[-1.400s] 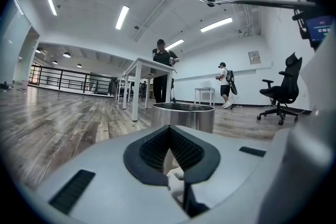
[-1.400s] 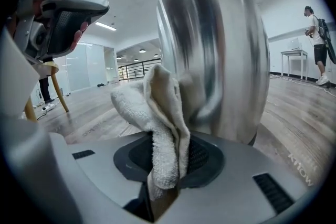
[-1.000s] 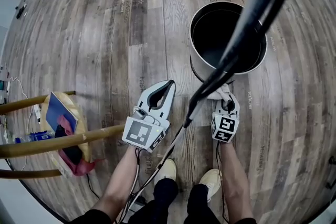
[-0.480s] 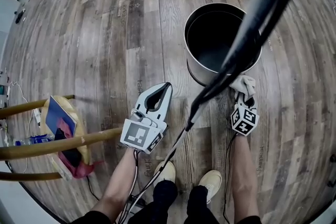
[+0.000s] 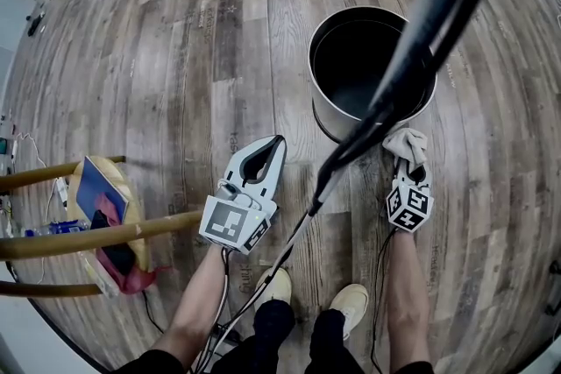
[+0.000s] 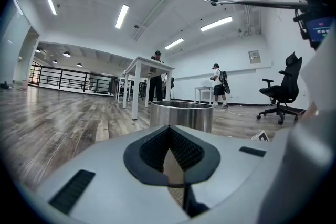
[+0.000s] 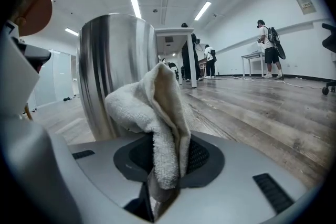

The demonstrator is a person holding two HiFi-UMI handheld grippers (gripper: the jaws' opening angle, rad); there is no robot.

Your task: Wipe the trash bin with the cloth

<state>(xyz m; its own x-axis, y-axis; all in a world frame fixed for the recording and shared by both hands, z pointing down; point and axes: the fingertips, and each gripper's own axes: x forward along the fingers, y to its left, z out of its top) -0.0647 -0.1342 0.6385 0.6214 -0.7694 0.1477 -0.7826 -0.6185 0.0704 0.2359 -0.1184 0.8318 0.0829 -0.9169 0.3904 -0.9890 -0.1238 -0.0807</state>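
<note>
A round steel trash bin (image 5: 372, 66) with a dark inside stands on the wood floor ahead of me; its shiny wall (image 7: 113, 71) fills the left of the right gripper view. My right gripper (image 5: 410, 162) is shut on a cream cloth (image 5: 405, 141), held low beside the bin's near right side; the cloth (image 7: 155, 113) bunches up out of the jaws. My left gripper (image 5: 279, 140) is shut and holds nothing, left of the bin at floor height; the bin (image 6: 181, 115) shows beyond its jaws.
A wooden stool (image 5: 96, 232) with a bag and a blue book stands at the left. A black cable (image 5: 403, 57) crosses the head view. My shoes (image 5: 351, 302) are below. White tables (image 6: 144, 68), people and an office chair (image 6: 278, 94) stand far off.
My right gripper with the cloth swung from the bin's near side to its right and now holds about still. The left gripper has barely moved.
</note>
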